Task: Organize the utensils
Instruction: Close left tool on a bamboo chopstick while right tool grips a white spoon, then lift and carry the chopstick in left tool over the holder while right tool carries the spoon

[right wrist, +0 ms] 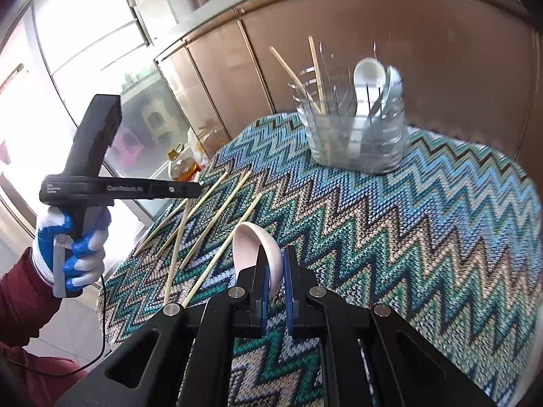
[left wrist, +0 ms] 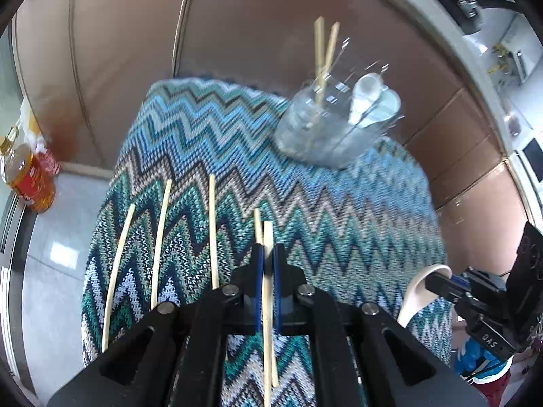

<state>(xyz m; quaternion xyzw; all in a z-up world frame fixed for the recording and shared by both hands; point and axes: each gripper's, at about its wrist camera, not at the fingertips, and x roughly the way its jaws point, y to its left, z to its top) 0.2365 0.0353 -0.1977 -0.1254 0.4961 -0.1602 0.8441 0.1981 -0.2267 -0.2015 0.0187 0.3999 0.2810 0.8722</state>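
in the left wrist view, the left gripper is pinching one chopstick with its jaws closed, above the table's near edge. in the right wrist view, the right gripper is clamping a white spoon; the clear holder is standing near the far edge.

The left gripper pinches one pale chopstick above the zigzag cloth, where more loose chopsticks lie; at right, the right gripper clamps a white spoon, and a clear holder stands behind
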